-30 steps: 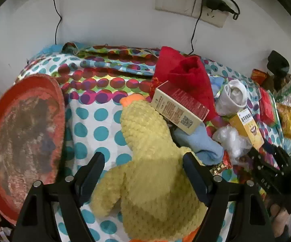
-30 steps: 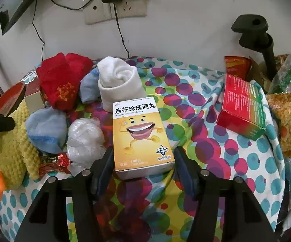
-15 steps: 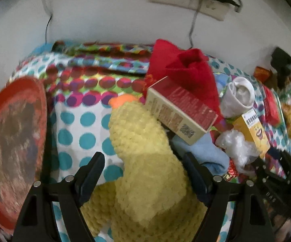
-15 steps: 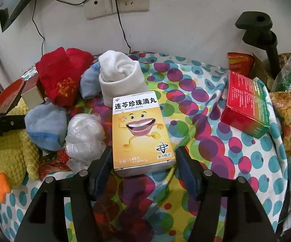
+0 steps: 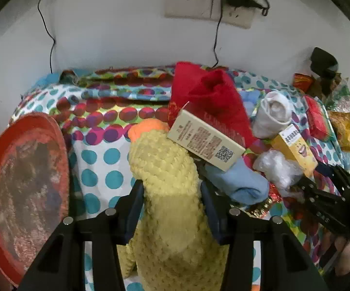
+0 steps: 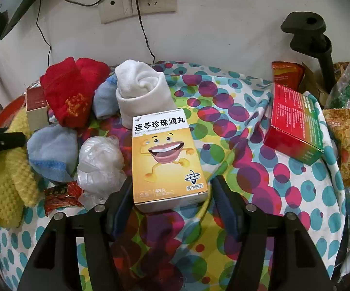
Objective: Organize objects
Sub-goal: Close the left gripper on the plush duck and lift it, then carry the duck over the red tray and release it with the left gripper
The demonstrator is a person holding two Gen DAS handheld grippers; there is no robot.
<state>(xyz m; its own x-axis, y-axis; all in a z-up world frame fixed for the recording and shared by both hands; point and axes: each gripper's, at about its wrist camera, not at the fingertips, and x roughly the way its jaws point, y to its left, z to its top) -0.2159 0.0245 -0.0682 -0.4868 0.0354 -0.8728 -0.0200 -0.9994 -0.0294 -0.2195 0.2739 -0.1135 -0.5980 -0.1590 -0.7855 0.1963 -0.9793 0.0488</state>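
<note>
Left claw (image 5: 172,200): jaws pressed into the neck of the yellow knitted duck (image 5: 167,169), plush bulging on both sides, so it is grasping the toy. The duck lies on the spotted cloth (image 5: 97,155), orange beak pointing away toward the wall.

A cream and red carton (image 5: 205,140) leans on the duck's head. Blue sock (image 5: 237,184) touching its right flank. Red tray (image 5: 24,177) just left, propped at the table edge.

Right claw (image 6: 172,200): jaws spread wide, released, one either side of the near end of the yellow medicine box (image 6: 166,155). Small gaps both sides; not touching that I can see. The box lies flat, label up, white rolled sock (image 6: 142,89) behind it, crumpled plastic bag (image 6: 99,167) against its left edge.

Judgement on the duck: lift slowly, draw it back toward the holder first so the leaning carton slides off rather than topples. The soft body will sag, so keep the squeeze firm. For the box: close squarely on the side faces, mind the bag catching under the left finger.
</note>
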